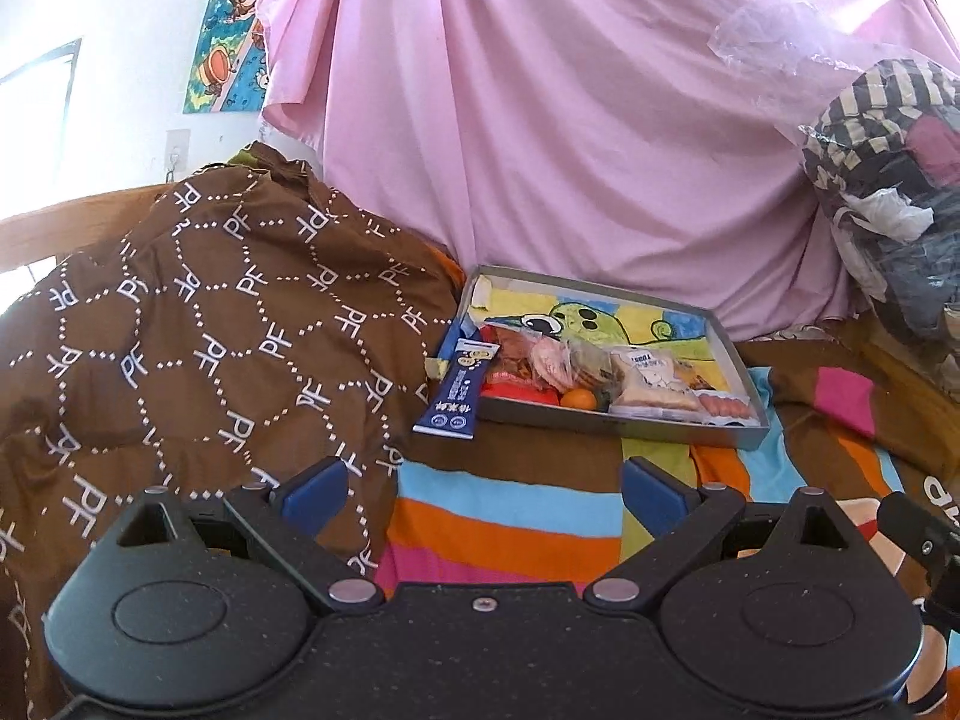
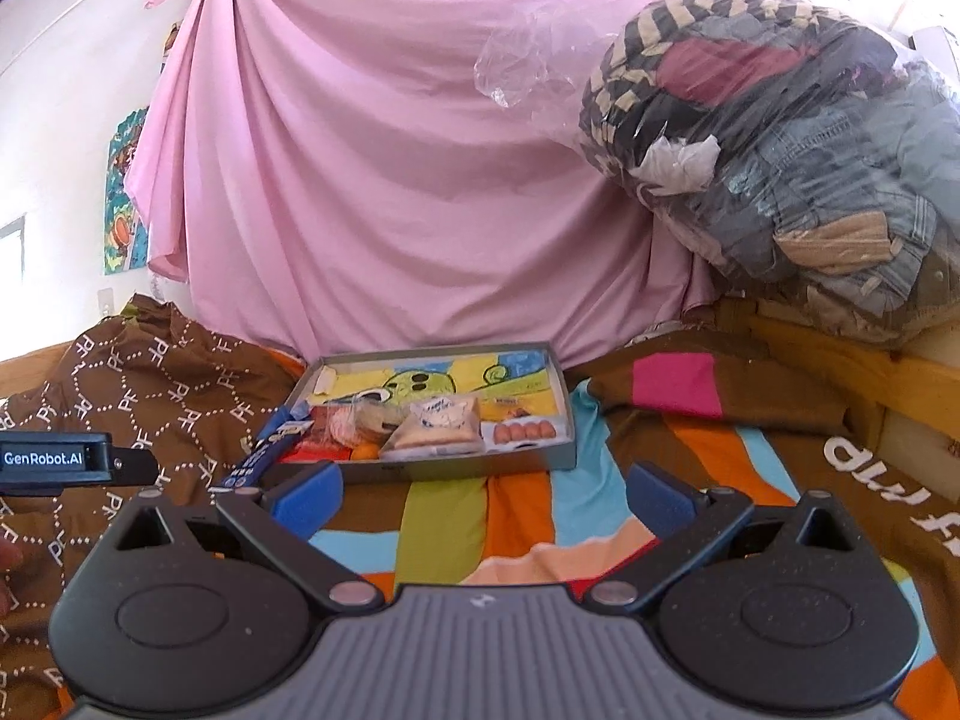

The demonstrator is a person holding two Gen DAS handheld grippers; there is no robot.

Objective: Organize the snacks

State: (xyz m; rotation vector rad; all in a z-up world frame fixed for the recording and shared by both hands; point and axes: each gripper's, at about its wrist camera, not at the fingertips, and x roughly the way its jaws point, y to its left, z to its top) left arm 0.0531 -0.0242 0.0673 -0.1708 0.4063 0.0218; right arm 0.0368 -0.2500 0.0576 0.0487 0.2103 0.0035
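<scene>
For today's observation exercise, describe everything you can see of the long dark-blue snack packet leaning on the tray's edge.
The long dark-blue snack packet is a slim, glossy stick pack with white print and round emblems. It looks sealed. It lies tilted, its upper end propped on the left rim of the shallow grey cardboard tray, its lower end down on the bedding beside the brown patterned quilt. No gripper touches it.

Bright daylight blows out the left wall (image 1: 108,60); fisheye edges curve.

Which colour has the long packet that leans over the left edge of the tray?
Dark blue with white print, best seen in the left wrist view.
</scene>
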